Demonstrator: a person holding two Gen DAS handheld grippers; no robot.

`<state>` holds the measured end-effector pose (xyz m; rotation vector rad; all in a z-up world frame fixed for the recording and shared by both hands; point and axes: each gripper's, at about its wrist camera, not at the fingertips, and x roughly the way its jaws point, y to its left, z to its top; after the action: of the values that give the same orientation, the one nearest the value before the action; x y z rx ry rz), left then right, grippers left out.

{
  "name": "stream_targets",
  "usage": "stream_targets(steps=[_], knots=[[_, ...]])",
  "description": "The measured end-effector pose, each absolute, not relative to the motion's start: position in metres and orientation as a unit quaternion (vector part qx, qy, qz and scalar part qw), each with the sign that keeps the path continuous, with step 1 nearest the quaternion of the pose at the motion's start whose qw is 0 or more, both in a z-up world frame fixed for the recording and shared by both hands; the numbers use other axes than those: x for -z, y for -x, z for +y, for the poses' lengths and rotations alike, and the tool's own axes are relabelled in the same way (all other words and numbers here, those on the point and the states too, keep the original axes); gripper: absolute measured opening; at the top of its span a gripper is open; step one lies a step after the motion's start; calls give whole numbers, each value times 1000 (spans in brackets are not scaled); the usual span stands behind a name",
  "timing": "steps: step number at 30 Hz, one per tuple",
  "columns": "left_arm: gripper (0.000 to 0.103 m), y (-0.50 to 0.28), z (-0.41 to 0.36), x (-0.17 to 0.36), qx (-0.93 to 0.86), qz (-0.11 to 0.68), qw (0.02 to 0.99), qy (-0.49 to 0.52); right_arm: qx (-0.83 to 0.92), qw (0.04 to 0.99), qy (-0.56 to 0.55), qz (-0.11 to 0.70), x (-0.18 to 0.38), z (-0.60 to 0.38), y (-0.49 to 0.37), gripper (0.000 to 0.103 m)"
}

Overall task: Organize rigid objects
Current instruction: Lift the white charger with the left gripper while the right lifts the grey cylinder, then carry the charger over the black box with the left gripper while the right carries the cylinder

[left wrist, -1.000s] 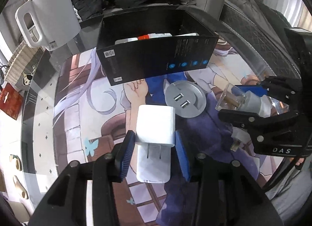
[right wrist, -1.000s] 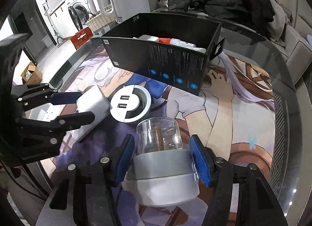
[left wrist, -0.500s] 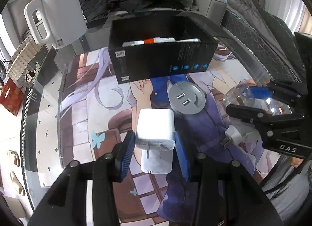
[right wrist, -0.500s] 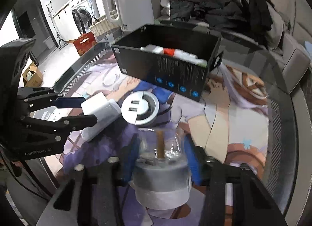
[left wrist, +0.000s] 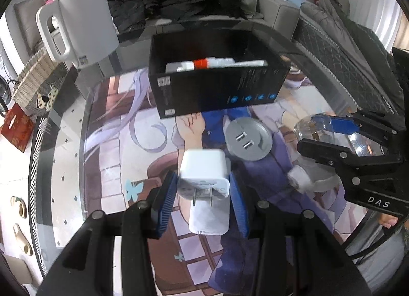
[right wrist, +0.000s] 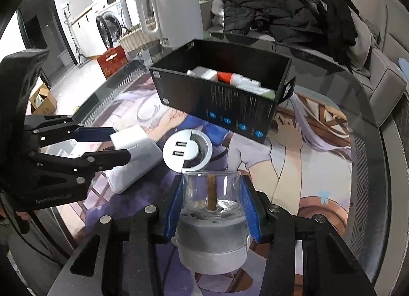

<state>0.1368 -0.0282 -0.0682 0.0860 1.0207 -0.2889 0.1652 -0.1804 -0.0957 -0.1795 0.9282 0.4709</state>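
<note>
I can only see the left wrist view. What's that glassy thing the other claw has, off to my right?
Observer: A grey adapter with a clear dome on top and a brown pin inside. The right gripper clamps it from both sides.
Operator: And the black box, is there just the red-capped tube and white things in it?
Observer: No, the black box also holds a green item at one end, hidden from you.

One white charger (left wrist: pixel 203 168), one capped plug (right wrist: pixel 213 216), one USB puck (left wrist: pixel 247 138), one black box (left wrist: pixel 217 78), one kettle (left wrist: pixel 79 20).
</note>
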Motion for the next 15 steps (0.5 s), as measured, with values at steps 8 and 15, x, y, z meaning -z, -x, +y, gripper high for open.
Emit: stream_targets(steps=[8,15], knots=[[40,-129,-28,47,120,440,889,-49,-212,890,72,397,76,-185,-153,44],[40,-127,-27,24,98,387,915,-53,-202,910,72,354,56,-182,-146,44]])
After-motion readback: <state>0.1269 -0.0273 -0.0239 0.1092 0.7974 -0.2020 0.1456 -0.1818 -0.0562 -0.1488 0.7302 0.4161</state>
